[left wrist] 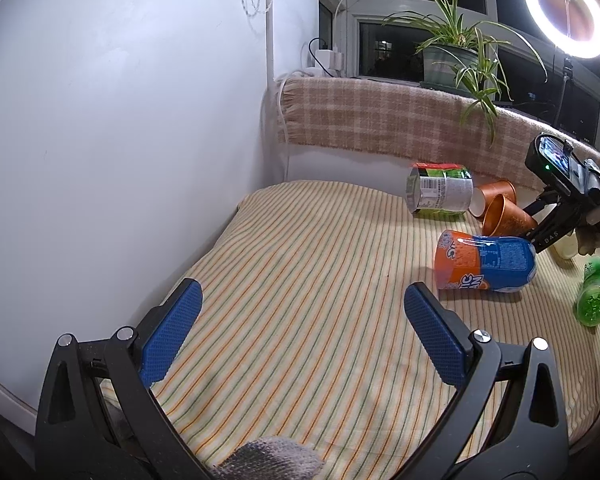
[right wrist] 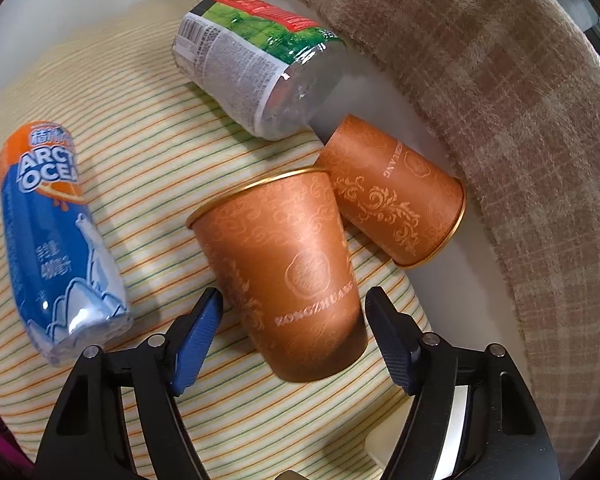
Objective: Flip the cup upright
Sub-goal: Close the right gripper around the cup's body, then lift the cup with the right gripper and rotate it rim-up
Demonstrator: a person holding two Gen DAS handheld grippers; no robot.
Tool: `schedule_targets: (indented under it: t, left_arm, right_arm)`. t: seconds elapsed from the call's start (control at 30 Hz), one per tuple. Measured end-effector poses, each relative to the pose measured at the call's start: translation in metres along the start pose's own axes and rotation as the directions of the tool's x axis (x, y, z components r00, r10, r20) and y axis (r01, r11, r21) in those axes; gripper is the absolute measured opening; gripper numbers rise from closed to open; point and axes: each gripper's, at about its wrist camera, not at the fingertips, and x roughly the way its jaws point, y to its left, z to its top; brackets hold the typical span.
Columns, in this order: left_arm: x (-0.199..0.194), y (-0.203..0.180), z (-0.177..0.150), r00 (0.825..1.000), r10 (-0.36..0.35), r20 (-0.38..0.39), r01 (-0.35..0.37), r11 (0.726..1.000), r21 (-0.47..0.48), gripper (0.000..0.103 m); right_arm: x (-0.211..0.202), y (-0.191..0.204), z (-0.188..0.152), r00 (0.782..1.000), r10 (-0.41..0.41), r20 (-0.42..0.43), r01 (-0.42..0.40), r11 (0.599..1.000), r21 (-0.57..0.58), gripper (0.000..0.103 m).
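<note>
Orange "KONGZHUANG" cup (right wrist: 292, 276) lies between the right gripper (right wrist: 294, 312)'s wide-open jaws; left gripper (left wrist: 300, 294) gapes empty.

I work on a cream cloth with thin orange and green stripes (left wrist: 300, 280) spread over the table. To my left rises a plain white wall (left wrist: 120, 120). Along the back edge a beige-and-brown checked woollen blanket (left wrist: 380, 120) drapes over the sill. Above it stand white-framed windows with black night glass (left wrist: 388, 56). A green spider plant in a grey-green pot (left wrist: 452, 60) sits on the sill, and a glowing white ring light on a stand (left wrist: 566, 12) shines at upper right.
</note>
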Motion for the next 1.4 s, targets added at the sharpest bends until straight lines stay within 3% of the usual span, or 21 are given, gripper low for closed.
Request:
schedule_targets:
  t: [0.07, 0.2, 0.47, 0.73, 0.87, 0.97, 1.13, 1.23, 1.33, 1.4]
  left_arm:
    - [0.0, 0.0, -0.001, 1.0, -0.001, -0.003, 0.001, 1.0, 0.001, 0.102]
    - [0.001, 0.001, -0.001, 1.0, 0.003, -0.007, -0.003, 1.0, 0.002, 0.102]
    - [-0.002, 0.001, 0.0, 1.0, -0.004, 0.002, 0.004, 1.0, -0.004, 0.102]
    - [-0.02, -0.01, 0.0, 0.998, -0.047, 0.029, 0.046, 0.999, 0.01, 0.102]
    - [-0.032, -0.015, 0.002, 0.996, -0.07, 0.051, 0.069, 0.997, 0.019, 0.102]
    - [-0.037, -0.017, 0.002, 0.995, -0.087, 0.055, 0.086, 0.996, 0.022, 0.102]
    - [-0.039, -0.028, 0.0, 0.988, -0.147, 0.035, 0.146, 0.989, 0.036, 0.102]
    - [-0.038, -0.039, -0.004, 0.981, -0.191, 0.01, 0.191, 0.98, 0.049, 0.102]
    - [-0.035, -0.048, -0.007, 0.97, -0.24, -0.027, 0.241, 0.97, 0.042, 0.102]
    - [-0.033, -0.054, -0.009, 0.963, -0.267, -0.049, 0.269, 0.963, 0.036, 0.102]
  right_arm:
    - [0.015, 0.003, 0.008, 1.0, -0.003, -0.004, 0.003, 1.0, -0.005, 0.072]
    - [0.028, 0.002, 0.01, 0.999, -0.023, -0.027, 0.022, 0.999, -0.029, 0.063]
    - [0.007, -0.01, -0.002, 1.0, 0.019, 0.013, -0.019, 1.0, 0.015, 0.059]
    - [-0.042, -0.012, -0.032, 0.994, 0.012, 0.113, -0.022, 0.996, 0.09, 0.059]
    - [-0.087, -0.001, -0.067, 0.979, 0.02, 0.203, -0.058, 0.982, 0.182, 0.059]
    - [-0.128, 0.018, -0.084, 0.959, 0.05, 0.279, -0.129, 0.954, 0.27, 0.059]
    - [-0.152, 0.059, -0.12, 0.913, 0.146, 0.381, -0.323, 0.829, 0.457, 0.059]
    - [-0.147, 0.08, -0.145, 0.892, 0.186, 0.413, -0.41, 0.718, 0.562, 0.059]
    - [-0.13, 0.099, -0.171, 0.839, 0.262, 0.477, -0.537, 0.535, 0.652, 0.059]
    - [-0.12, 0.11, -0.184, 0.823, 0.283, 0.493, -0.568, 0.428, 0.703, 0.059]
